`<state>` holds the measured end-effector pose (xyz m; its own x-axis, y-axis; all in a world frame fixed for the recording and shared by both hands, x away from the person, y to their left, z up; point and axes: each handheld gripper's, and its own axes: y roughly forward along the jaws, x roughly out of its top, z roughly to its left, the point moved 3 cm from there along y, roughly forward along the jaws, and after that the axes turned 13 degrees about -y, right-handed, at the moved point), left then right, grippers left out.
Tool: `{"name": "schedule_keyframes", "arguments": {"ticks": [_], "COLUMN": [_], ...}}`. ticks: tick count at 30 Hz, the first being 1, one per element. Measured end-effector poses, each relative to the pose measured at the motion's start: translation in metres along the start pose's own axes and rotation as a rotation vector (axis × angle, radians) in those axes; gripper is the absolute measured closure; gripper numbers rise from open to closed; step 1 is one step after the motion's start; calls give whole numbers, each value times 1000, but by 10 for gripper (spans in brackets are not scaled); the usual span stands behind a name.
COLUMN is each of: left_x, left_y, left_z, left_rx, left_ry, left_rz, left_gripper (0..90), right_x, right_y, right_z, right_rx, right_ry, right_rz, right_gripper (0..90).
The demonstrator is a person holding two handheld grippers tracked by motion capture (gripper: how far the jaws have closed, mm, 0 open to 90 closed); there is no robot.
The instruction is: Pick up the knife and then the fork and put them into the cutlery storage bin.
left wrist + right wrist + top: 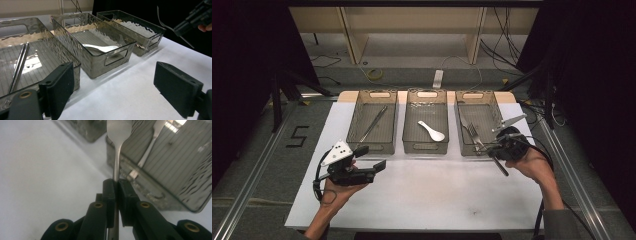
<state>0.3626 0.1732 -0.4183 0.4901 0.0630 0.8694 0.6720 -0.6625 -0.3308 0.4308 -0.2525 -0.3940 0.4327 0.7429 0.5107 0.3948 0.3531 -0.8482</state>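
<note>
Steel shows between the clenched jaws of the right gripper (115, 185): they pinch the handle of a fork (117, 150), held above the near end of the right-hand basket (494, 107), where another fork (150, 146) lies. The left gripper (113, 92) hangs released over the white table (422, 195), jaws wide apart, near the left basket (62, 53) holding chopsticks (18, 66).

Table (422, 195): we see a white sheet over it, pale wood showing at the 12 o'clock edge.
Left bin (373, 145): toward 11 o'clock, directly on the sheet.
Middle bin (426, 146): at 12 o'clock, just beside the left one.
Right bin (466, 131): toward 1 o'clock, in the same row.
</note>
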Motion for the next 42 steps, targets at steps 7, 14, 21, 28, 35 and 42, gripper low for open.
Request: {"name": "schedule_keyframes", "arguments": {"ticks": [7,14,21,28,35,42], "left_x": [0,0,0,0,1,1], "left_y": [0,0,-1,-1,-1,-1], "left_z": [0,0,0,0,0,0], "left_rx": [0,-3,-4,-5,-5,-5], "left_ry": [6,2,3,4,2,2], "left_rz": [2,-2,-4,-4,-4,-5], "left_gripper": [164,164,164,164,164,164], "right_x": [24,46,64,76,79,79], "right_y": [-1,6,17,23,26,34], "right_z": [-19,-39,-58,-69,-76,-83], "right_rx": [-16,-32,-53,-71,-85,-98], "right_ry": [30,67,102,124,158,193], "right_rz": [-49,-67,-67,-66,-86,-85], "right_gripper": [850,850,849,850,849,849]}}
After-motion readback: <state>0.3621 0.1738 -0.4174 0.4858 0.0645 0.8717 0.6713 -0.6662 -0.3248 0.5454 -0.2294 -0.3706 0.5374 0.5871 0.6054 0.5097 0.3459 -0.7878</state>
